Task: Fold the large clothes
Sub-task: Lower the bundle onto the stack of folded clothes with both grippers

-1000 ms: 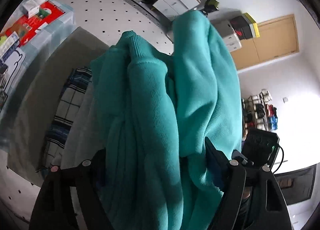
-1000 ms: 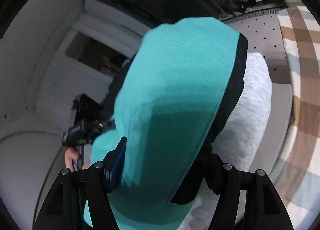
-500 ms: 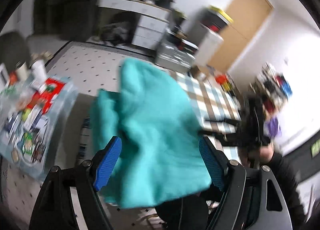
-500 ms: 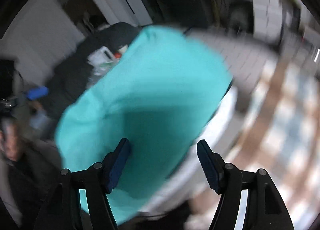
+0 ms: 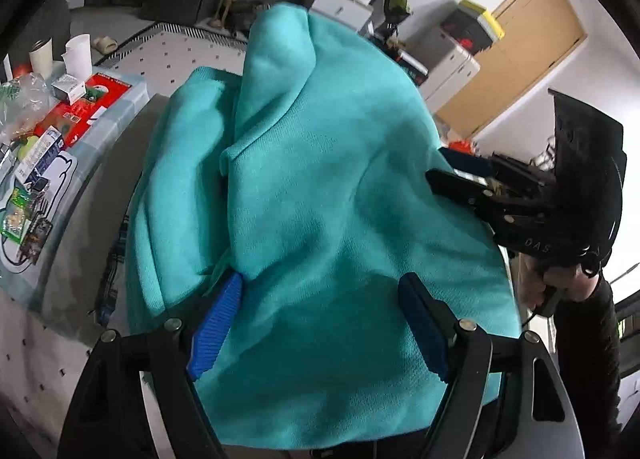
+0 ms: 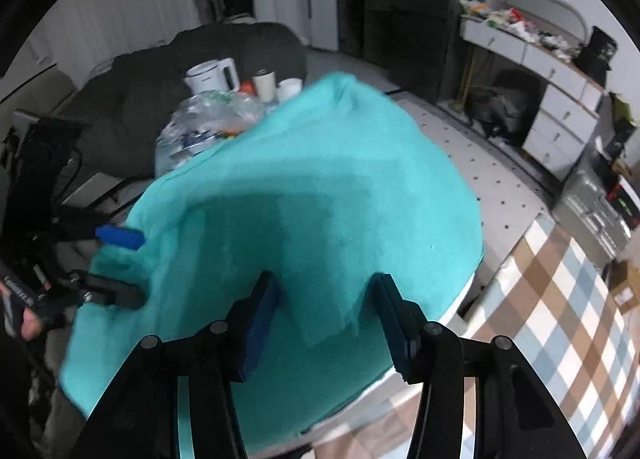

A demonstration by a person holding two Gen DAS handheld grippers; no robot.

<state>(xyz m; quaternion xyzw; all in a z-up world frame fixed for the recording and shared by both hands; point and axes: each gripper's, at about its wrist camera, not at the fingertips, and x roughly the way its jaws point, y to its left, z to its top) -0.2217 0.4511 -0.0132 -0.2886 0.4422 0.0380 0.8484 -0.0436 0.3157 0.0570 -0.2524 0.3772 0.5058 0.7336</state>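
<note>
A large teal sweatshirt (image 5: pixel 320 187) hangs bunched in front of both cameras, and it fills the right wrist view too (image 6: pixel 312 211). My left gripper (image 5: pixel 320 323) has its blue pads wide apart, with the cloth lying between and over them. My right gripper (image 6: pixel 326 323) also stands open with teal cloth between its pads. The right gripper shows at the right of the left wrist view (image 5: pixel 460 183), touching the cloth edge. The left gripper shows at the left of the right wrist view (image 6: pixel 120 263), at the other edge.
A table (image 5: pixel 52 139) with cups, boxes and packets is at the left. A white kettle (image 6: pixel 212 75) and a dark beanbag (image 6: pixel 140 79) stand behind. A checked brown and blue cloth (image 6: pixel 560 299) lies at the right. White drawers (image 6: pixel 560 107) and a wooden door (image 5: pixel 532 51) are beyond.
Both grippers swung fast with the sweatshirt. The cloth went from a hanging bundle with a black trim in sight to a broader spread sheet. Both grippers' pads now stand apart.
</note>
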